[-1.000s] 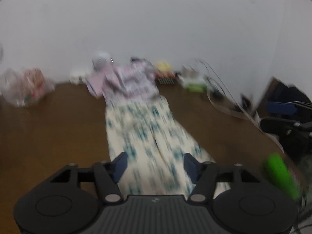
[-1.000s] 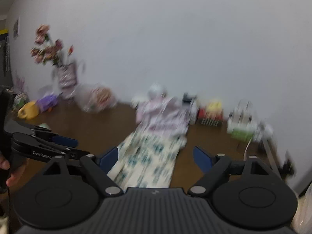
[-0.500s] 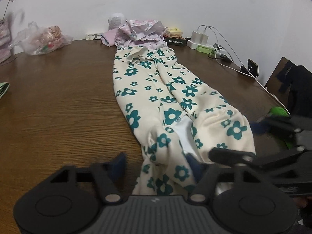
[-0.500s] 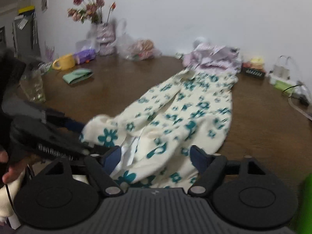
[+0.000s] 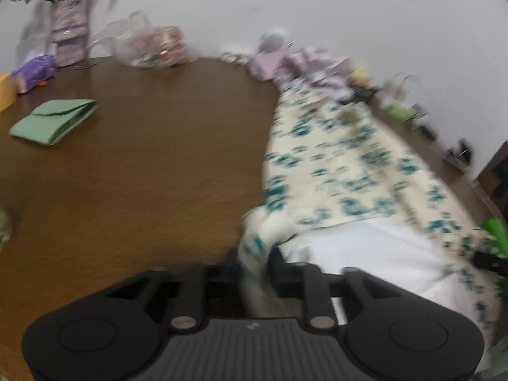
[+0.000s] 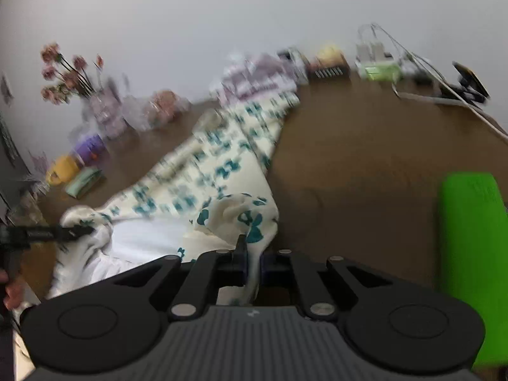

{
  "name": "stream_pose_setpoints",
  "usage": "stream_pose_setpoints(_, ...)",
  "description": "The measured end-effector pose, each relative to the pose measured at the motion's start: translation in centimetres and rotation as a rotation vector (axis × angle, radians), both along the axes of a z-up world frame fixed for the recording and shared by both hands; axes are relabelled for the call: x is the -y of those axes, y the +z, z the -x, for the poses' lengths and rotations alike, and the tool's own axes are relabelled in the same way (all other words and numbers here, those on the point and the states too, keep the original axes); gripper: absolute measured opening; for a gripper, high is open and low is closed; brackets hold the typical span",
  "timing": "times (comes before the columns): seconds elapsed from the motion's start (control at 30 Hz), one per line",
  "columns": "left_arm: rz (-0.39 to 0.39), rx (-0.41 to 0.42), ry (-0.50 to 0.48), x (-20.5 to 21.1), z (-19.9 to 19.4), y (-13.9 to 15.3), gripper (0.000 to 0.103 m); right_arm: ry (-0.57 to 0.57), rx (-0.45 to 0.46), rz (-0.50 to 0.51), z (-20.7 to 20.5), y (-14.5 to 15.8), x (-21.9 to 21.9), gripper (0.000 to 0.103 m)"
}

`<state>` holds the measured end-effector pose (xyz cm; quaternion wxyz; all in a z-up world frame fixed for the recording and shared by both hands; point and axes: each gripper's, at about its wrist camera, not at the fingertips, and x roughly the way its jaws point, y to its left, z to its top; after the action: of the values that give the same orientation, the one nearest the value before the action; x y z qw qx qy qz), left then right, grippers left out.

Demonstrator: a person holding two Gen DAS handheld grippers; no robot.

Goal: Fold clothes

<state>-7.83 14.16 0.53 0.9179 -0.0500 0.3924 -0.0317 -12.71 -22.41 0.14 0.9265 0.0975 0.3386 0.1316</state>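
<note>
Now, floral trousers (image 5: 343, 165) stretch from the tabletop's (image 5: 152, 158) near edge to the far wall | right gripper (image 6: 252, 263) has just been closing, clamped on one hem corner | left gripper (image 5: 254, 266) pinches the other (blurred) | advice: lift both corners level, carry towards the waistband.

A dark wooden table (image 5: 152, 165) carried floral trousers (image 5: 343, 165), a folded green cloth (image 5: 54, 120), a flower vase (image 5: 68, 43) and a green bottle (image 6: 470, 247).
</note>
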Motion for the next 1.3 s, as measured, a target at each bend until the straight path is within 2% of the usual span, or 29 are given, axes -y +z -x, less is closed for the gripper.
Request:
stream_pose_setpoints(0.03,-0.024,0.002,0.019,-0.2,0.0,0.0,0.052,0.004,0.010,0.021,0.2,0.3,-0.3,0.012)
stream_pose_setpoints(0.1,-0.039,0.020,0.017,-0.3,0.0,0.7,0.052,0.019,0.052,0.038,0.6,1.3,-0.8,0.022)
stream_pose_setpoints(0.13,-0.033,0.036,-0.003,0.0,-0.2,1.1,0.053,0.021,0.081,0.031,0.4,1.9,-0.8,0.043)
stream_pose_setpoints(0.17,-0.032,0.055,-0.028,0.6,-0.5,1.6,0.054,0.022,0.110,0.024,0.3,2.4,-0.7,0.058)
stream_pose_setpoints(0.3,-0.082,0.118,-0.111,4.0,-2.5,3.2,0.055,0.021,0.147,0.061,-3.2,2.9,-2.3,0.059)
stream_pose_setpoints(0.37,-0.121,0.143,-0.136,5.8,-3.6,3.5,0.067,0.034,0.129,0.077,-5.4,2.4,-3.3,0.059)
stream_pose_setpoints(0.5,-0.210,0.111,-0.217,9.2,-6.1,1.6,0.070,0.002,0.098,0.143,-8.3,0.7,-4.6,0.059)
stream_pose_setpoints(0.57,-0.241,0.089,-0.247,10.6,-7.2,0.6,0.066,-0.003,0.070,0.118,-8.7,-0.1,-4.5,0.057)
stream_pose_setpoints(0.6,-0.228,0.064,-0.241,10.4,-7.6,0.2,0.061,0.001,0.057,0.102,-8.8,-0.3,-4.3,0.055)
stream_pose_setpoints(0.63,-0.210,0.045,-0.233,10.1,-8.0,-0.2,0.040,0.000,0.053,0.096,-8.5,-0.5,-4.1,0.043)
stream_pose_setpoints(0.67,-0.185,0.035,-0.222,9.6,-8.1,-0.5,0.025,-0.003,0.051,0.093,-8.3,-0.6,-3.9,0.027)
stream_pose_setpoints(0.7,-0.154,0.027,-0.211,9.0,-8.1,-0.7,0.022,-0.023,0.055,0.088,-8.0,-0.7,-3.6,0.019)
stream_pose_setpoints(0.73,-0.121,0.028,-0.196,8.2,-8.0,-0.7,0.014,-0.044,0.060,0.083,-7.7,-0.6,-3.1,0.010)
stream_pose_setpoints(0.77,-0.101,0.032,-0.175,7.4,-7.8,-0.8,0.010,-0.067,0.063,0.066,-7.3,-0.6,-2.5,0.005)
stream_pose_setpoints(0.9,-0.005,0.052,-0.043,3.9,-6.8,-1.2,0.006,-0.155,0.059,-0.015,-5.5,-0.8,0.1,0.000)
stream_pose_setpoints(1.0,0.059,0.072,0.042,1.3,-5.7,-1.4,0.006,-0.142,0.035,-0.022,-3.5,-1.0,0.6,0.000)
stream_pose_setpoints(1.1,0.041,0.088,0.040,-0.3,-5.4,-0.8,0.008,-0.090,0.015,-0.029,-1.9,-1.0,0.2,0.000)
stream_pose_setpoints(1.13,0.003,0.088,0.015,-0.4,-5.5,-0.4,0.015,-0.066,0.010,-0.032,-1.4,-1.0,-0.2,0.000)
stream_pose_setpoints(1.2,-0.091,0.076,-0.020,0.0,-5.5,0.5,0.025,-0.036,0.032,-0.035,-1.8,-0.3,-0.8,0.006)
stream_pose_setpoints(1.23,-0.126,0.079,-0.021,0.4,-5.2,1.2,0.034,-0.022,0.044,-0.036,-2.0,0.1,-1.1,0.018)
stream_pose_setpoints(1.27,-0.146,0.082,-0.027,0.9,-4.8,1.8,0.045,-0.008,0.056,-0.037,-2.2,0.4,-1.5,0.048)
stream_pose_setpoints(1.3,-0.142,0.087,-0.040,1.3,-4.0,2.3,0.049,0.007,0.069,-0.039,-2.4,0.8,-1.8,0.064)
